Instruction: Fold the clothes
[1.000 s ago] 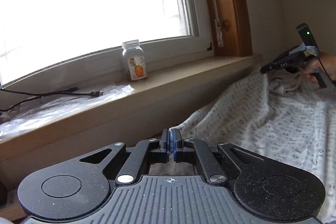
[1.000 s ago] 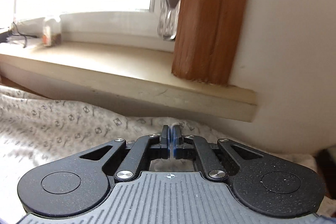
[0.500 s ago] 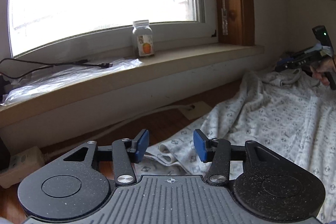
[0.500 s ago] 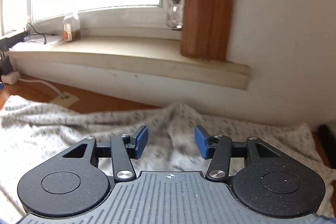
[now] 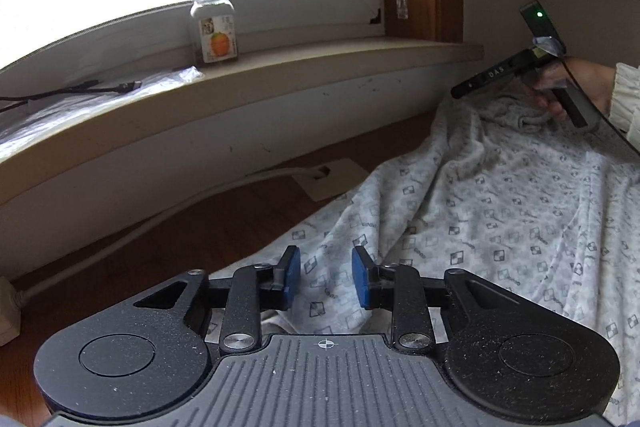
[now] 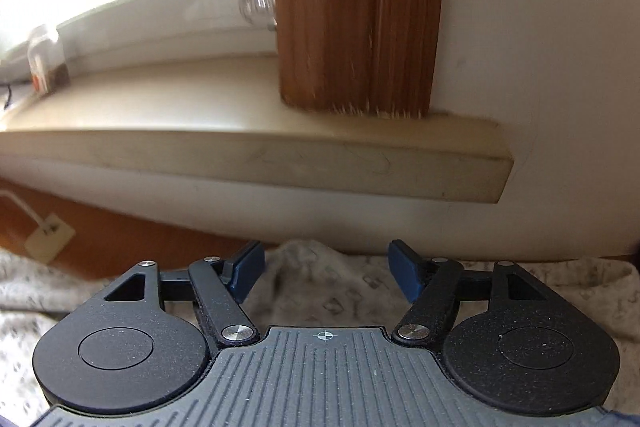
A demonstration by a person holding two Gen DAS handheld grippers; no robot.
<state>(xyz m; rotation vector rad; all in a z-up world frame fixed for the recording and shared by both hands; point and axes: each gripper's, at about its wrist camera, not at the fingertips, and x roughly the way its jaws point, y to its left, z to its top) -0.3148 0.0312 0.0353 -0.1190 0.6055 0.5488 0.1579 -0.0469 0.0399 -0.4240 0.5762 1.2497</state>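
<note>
So far: nothing is showing as a finished fold, by my reading; the work is sitting at an early stage, with the fabric spread rather than stacked

Garment: a pale patterned piece of clothing is lying loose and rumpled across the brown wooden surface below the windowsill, running from the near left of the left wrist view up to the far right; one bunched ridge is rising at its far end, and no neat doubled edge is showing anywhere

Done: the cloth is lying mostly opened out, which I am taking as the only progress visible

Left to do: smoothing the wrinkles, then every fold, as far as I can judge

Right gripper: its jaws are standing wide and are opening further, with a raised hump of the garment lying between the blue pads but not pinched; a hand is holding it over the far bunched end

Left gripper: its jaws are standing at a middling gap and are closing, hovering over the near hem; cloth is showing between the pads, which are not pressing on it

Bystanders: a small jar and a cable are resting on the windowsill, well apart from the cloth
</note>
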